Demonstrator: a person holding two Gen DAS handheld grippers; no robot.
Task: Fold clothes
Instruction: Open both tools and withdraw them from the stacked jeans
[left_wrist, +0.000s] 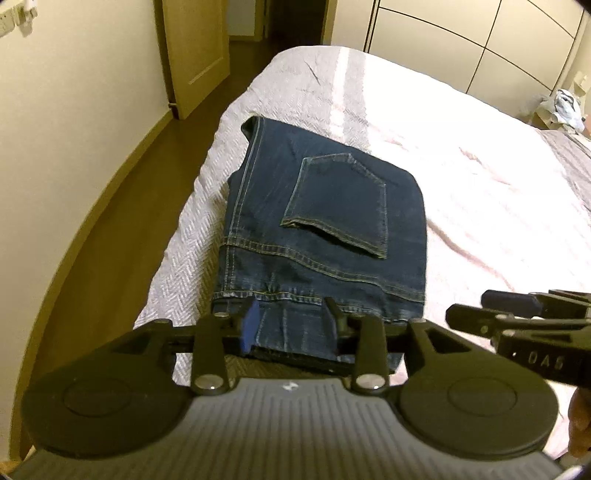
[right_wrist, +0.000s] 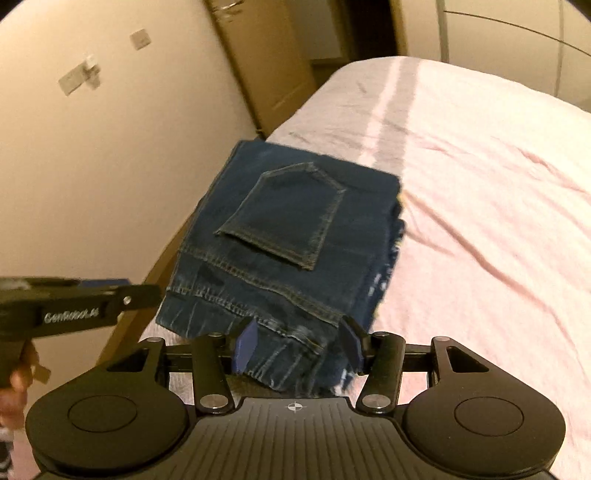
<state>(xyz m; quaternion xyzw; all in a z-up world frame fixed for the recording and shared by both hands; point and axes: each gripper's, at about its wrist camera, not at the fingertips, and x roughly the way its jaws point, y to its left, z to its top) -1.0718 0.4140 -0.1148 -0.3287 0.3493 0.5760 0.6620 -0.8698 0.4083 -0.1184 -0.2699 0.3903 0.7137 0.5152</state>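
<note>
A pair of dark blue jeans lies folded into a compact stack near the bed's left edge, with a back pocket facing up. My left gripper hovers over the near end of the stack with its jaws apart, and the denim shows in the gap below them. My right gripper stands open over the same near end, toward the stack's right side. Nothing is pinched by either one. Each gripper appears side-on in the other's view: the right gripper and the left gripper.
The bed has a pale pink cover that stretches far to the right. A brown floor strip and a cream wall lie to the left, with a door beyond. Wardrobe panels stand behind. A person's hand holds the left gripper.
</note>
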